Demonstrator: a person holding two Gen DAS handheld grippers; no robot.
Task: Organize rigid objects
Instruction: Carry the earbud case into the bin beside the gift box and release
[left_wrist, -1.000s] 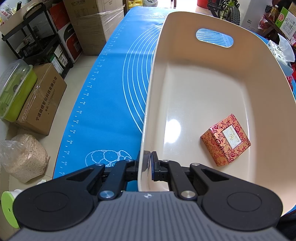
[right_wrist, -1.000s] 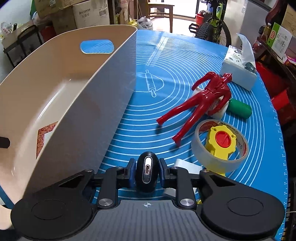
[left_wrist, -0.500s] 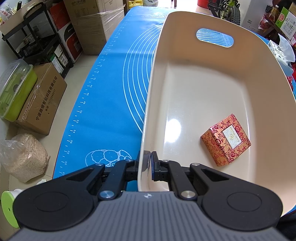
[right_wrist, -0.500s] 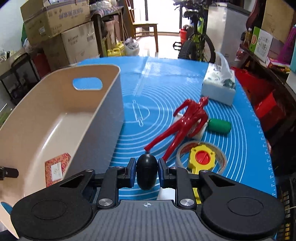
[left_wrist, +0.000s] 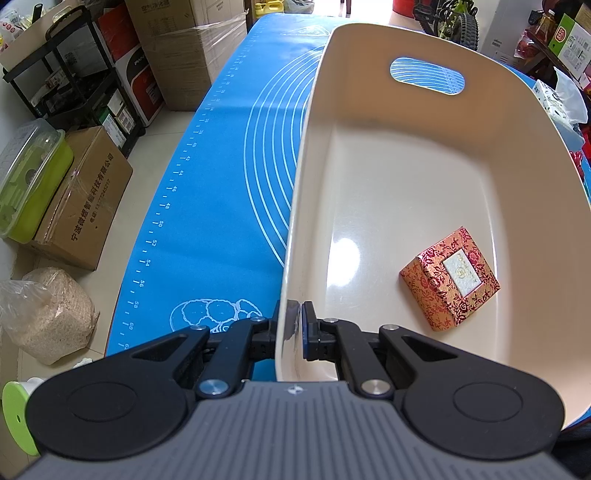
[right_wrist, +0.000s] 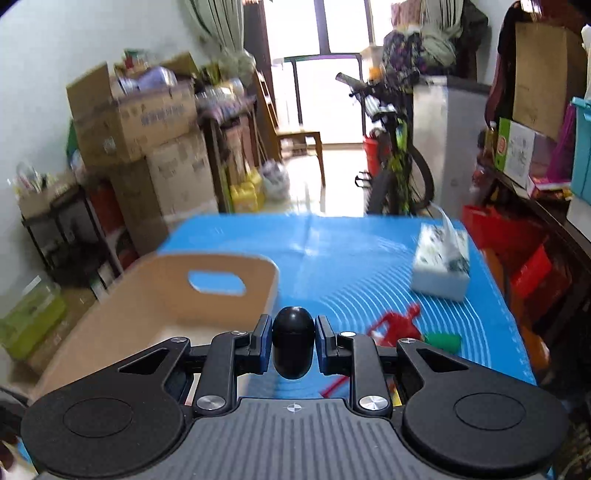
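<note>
Left hand-held gripper (left_wrist: 297, 325) pinches the beige bin (left_wrist: 424, 177) rim, jaws nearly closed, so I keep it steady on the counter. Right hand-held gripper (right_wrist: 293, 345) clamps a black egg-shaped object (right_wrist: 293, 345) above the mat, presumably bound for the bin beside the patterned box (left_wrist: 450, 277).

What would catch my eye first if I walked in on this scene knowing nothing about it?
Probably the big cream tub on the blue mat, its near rim pinched by the left gripper, with one red-and-gold patterned box inside. Next, the black egg-shaped object clamped in the right gripper above the mat, with a red figure lying beyond.
</note>
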